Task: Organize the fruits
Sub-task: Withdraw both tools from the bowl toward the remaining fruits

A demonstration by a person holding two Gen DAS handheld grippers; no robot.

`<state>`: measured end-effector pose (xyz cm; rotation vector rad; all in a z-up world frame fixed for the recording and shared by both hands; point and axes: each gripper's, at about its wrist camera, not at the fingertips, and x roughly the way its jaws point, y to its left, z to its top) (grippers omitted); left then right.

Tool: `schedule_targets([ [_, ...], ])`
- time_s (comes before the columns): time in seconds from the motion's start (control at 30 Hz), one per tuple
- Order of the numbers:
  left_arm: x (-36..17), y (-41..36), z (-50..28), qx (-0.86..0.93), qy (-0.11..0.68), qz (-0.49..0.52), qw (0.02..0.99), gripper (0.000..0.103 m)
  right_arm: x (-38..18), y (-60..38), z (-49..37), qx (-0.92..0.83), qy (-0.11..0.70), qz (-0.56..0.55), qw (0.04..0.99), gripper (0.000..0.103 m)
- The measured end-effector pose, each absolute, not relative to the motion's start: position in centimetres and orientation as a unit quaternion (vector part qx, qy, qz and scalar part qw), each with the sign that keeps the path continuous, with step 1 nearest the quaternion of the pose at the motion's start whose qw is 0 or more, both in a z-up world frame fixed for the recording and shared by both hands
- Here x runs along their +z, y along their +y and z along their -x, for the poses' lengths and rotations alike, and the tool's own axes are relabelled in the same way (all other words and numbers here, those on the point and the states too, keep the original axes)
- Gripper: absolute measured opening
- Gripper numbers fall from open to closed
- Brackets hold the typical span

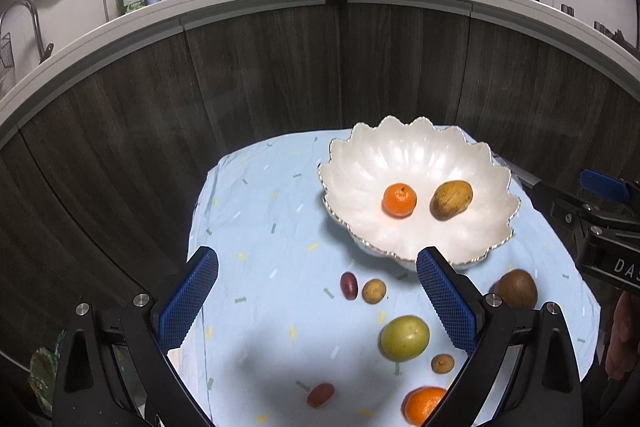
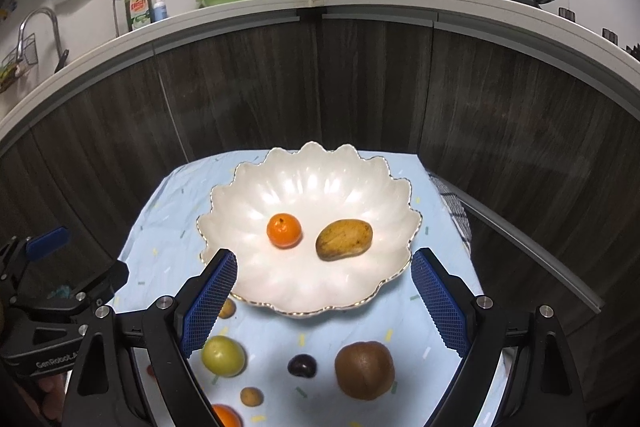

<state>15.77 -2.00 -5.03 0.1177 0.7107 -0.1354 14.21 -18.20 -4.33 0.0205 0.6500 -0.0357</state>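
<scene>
A: Right wrist view: your white scalloped bowl point(image 2: 308, 187) sits far on the cloth point(image 2: 168, 227), holding a mango point(image 2: 344, 239) and tangerine point(image 2: 284, 230).

B: Your grippers?

A: Right gripper point(image 2: 323, 303) and left gripper point(image 1: 318, 303) both spread wide, empty; kiwi point(image 2: 364, 370) and green fruit point(image 2: 223, 355) lie near.

Both wrist cams look fwd and down, close over table point(image 1: 256, 227); both share bowl point(image 1: 420, 151) and far counter point(image 2: 360, 1).
</scene>
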Motion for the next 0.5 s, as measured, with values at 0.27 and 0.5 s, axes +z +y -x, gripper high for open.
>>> schedule_targets([
  [0.27, -6.6, -1.2, -14.6, -0.065, 0.355, -0.063, 0.93, 0.101, -6.2, -17.3, -13.7, 0.003, 0.328, -0.007, 0.945, 0.09],
  [0.5, -8.4, -0.2, -13.8, -0.062, 0.371, -0.058, 0.925, 0.101, -7.7, -15.9, -13.6, 0.024, 0.334, 0.012, 0.942, 0.09],
])
